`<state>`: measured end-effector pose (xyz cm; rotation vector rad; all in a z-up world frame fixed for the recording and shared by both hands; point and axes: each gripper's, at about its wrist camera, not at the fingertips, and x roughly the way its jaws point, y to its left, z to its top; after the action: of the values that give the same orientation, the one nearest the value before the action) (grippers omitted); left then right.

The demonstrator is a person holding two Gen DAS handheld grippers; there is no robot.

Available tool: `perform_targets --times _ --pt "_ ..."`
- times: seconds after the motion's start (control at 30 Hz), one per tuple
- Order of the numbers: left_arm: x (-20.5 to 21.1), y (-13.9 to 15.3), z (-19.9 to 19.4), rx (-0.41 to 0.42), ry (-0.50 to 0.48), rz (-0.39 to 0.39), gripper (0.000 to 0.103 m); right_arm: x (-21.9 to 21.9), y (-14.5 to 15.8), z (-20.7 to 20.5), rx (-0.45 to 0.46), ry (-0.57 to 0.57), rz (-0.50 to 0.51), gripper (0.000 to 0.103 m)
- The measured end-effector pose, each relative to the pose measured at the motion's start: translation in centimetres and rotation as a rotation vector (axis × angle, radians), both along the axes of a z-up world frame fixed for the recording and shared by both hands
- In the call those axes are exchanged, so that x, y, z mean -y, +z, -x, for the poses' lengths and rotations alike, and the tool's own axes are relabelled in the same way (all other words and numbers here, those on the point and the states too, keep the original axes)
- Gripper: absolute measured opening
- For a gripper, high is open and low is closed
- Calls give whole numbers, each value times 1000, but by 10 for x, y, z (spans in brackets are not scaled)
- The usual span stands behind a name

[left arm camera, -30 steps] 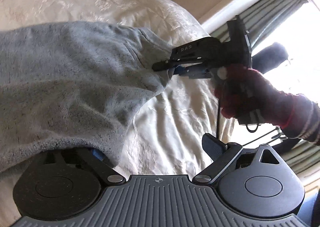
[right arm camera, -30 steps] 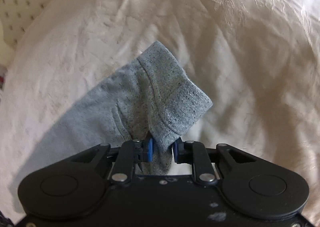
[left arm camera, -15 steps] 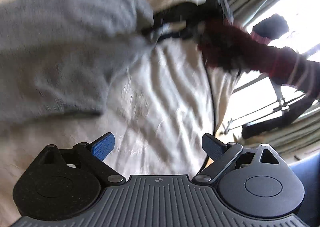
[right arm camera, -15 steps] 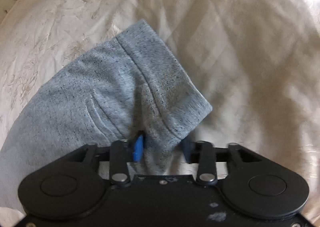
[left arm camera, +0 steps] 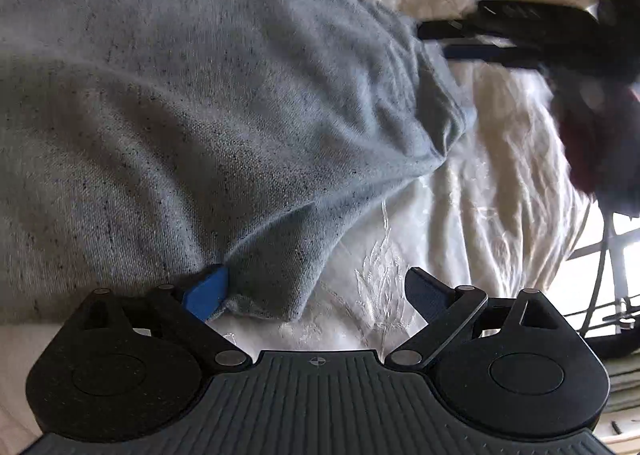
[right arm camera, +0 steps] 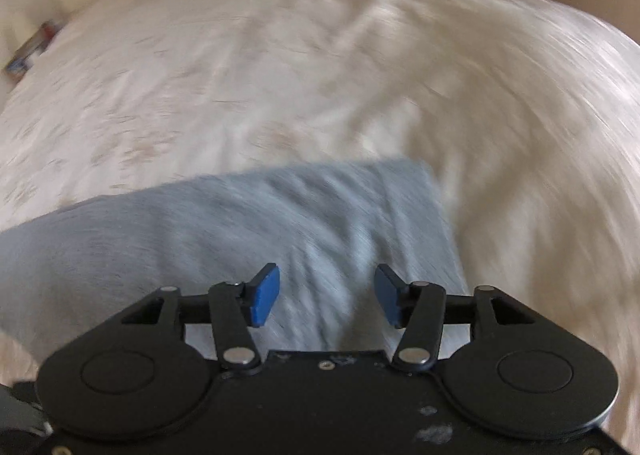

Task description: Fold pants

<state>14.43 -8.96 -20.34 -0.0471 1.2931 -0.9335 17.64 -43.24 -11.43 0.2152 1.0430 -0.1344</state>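
Nearest us in the left wrist view, our left tongs (left arm camera: 316, 287) stand wide apart; the blue left pad (left arm camera: 208, 291) touches a low fold of the grey pants (left arm camera: 224, 103), the other finger is clear of the cloth, and nothing is gripped. In the right wrist view, our right tongs (right arm camera: 326, 295) are opening, their pads hovering over the pants (right arm camera: 248, 223) without pressing on them. The pants lie in a heap on the white embroidered bedspread (left arm camera: 460, 215). Farther off in the left view, the right tongs (left arm camera: 440, 41) show blurred just beside the far edge of the pants, held by a hand (left arm camera: 592, 143).
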Motion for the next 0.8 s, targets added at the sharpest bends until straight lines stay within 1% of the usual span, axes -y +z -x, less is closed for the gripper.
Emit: perform_targets --times 0.07,0.1,0.17,0.23,0.33,0.47,0.5,0.53,0.57,0.6,0.63,0.67,0.7,0.77,0.8 --pt "-2 3 1 -5 3 1 96 -8 -1 -20 8 105 23 65" --pt "-2 3 1 -11 4 0 95 -14 -2 -29 13 157 42 67" --pt "-9 4 0 -23 3 -1 95 -26 -4 -46 23 271 105 69" --pt "-8 5 -2 -29 3 -13 96 -35 -8 -61 28 380 152 69" --pt "-8 4 1 -16 -14 -35 96 -44 -13 -75 23 505 198 69" --pt "-4 2 8 12 -45 -59 96 -53 -28 -89 -15 691 255 69" --pt "-4 2 9 17 -51 -63 96 -54 -32 -88 -19 733 268 67" --pt "-5 1 10 19 -56 -66 96 -56 -34 -88 -33 775 271 64" --pt "-1 -2 11 21 -59 -69 96 -57 -36 -88 -54 809 266 49" --pt "2 -2 11 23 -63 -72 96 -57 -36 -86 -70 828 262 11" --pt "2 -2 11 26 -69 -72 96 -59 -37 -86 -92 837 266 7" --pt "12 -4 14 30 -73 -73 96 -59 -35 -87 -91 836 264 5" --pt "12 -3 15 36 -79 -72 96 -60 -32 -87 -82 820 275 5" --pt "13 2 18 54 -94 -65 96 -56 -27 -95 -56 750 298 5" --pt "11 4 20 60 -100 -65 96 -52 -30 -101 -51 705 293 4"
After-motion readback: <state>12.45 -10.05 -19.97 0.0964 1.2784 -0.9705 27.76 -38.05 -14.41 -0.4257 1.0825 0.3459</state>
